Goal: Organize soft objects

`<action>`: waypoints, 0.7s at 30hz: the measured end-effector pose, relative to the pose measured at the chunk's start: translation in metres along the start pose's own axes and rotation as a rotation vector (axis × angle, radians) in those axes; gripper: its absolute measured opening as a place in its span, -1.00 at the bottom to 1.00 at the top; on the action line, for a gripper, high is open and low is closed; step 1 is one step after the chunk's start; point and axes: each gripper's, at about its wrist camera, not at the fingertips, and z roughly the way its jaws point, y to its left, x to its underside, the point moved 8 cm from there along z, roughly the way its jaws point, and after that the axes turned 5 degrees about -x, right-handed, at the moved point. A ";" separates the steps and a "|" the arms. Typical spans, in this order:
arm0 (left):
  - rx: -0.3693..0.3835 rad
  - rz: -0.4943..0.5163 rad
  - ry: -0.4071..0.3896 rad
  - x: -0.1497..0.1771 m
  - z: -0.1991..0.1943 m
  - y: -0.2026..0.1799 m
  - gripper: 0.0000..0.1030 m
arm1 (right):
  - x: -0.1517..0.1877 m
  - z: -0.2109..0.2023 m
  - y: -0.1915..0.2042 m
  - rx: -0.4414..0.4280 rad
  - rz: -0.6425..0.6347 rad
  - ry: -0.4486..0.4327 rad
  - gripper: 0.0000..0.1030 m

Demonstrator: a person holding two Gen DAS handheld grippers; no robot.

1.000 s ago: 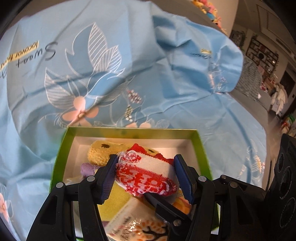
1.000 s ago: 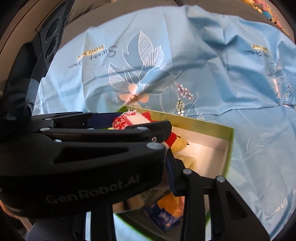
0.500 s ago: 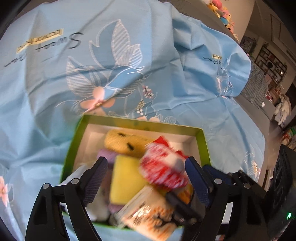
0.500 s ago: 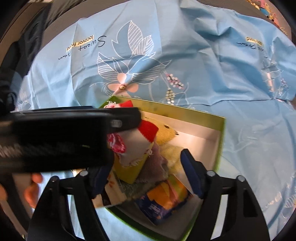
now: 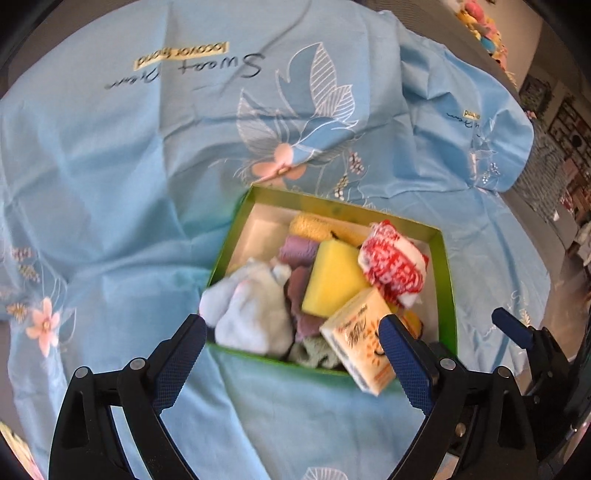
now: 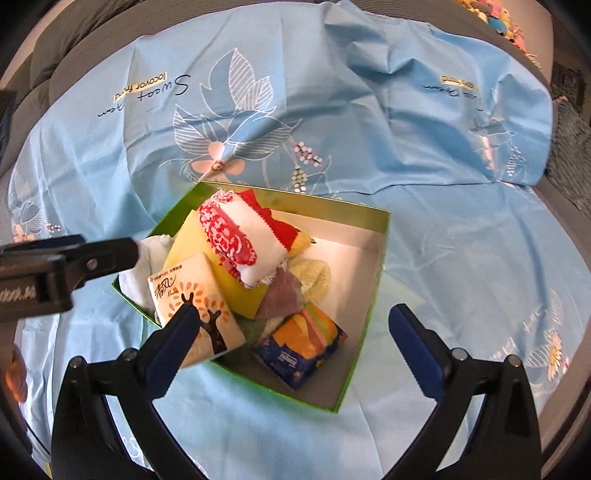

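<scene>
A green-rimmed box [image 5: 447,280] [image 6: 380,258] sits on the blue cloth, full of soft things. On top lies a red and white cloth bundle [image 5: 395,264] [image 6: 240,240], beside a yellow sponge [image 5: 332,273], a pale blue sock bundle [image 5: 251,314], purple cloths, a yellow plush and two tissue packs [image 5: 362,343] [image 6: 299,347]. My left gripper [image 5: 291,350] is open and empty, just in front of the box. My right gripper [image 6: 291,328] is open and empty, over the box's near edge. The left gripper's arm shows at the left of the right wrist view.
A light blue flowered cloth [image 5: 147,166] [image 6: 461,166] covers the whole surface, with folds at the back right. Colourful toys [image 5: 487,26] lie far back right. Shelves and room furniture stand beyond the right edge.
My left gripper opened and let the red and white bundle drop onto the pile in the box. Both grippers then drew back from the box.
</scene>
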 end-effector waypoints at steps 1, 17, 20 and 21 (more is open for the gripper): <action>-0.004 -0.011 0.013 0.002 0.000 0.002 0.84 | 0.001 -0.002 0.000 0.010 0.004 0.003 0.98; -0.202 0.050 0.093 0.025 0.011 0.029 0.84 | 0.004 -0.011 0.000 0.023 0.045 0.055 0.98; -0.203 0.060 0.106 0.030 0.017 0.030 0.84 | 0.005 -0.009 -0.002 0.021 0.052 0.060 0.98; -0.202 0.061 0.110 0.030 0.019 0.029 0.84 | 0.005 -0.008 -0.003 0.020 0.056 0.063 0.98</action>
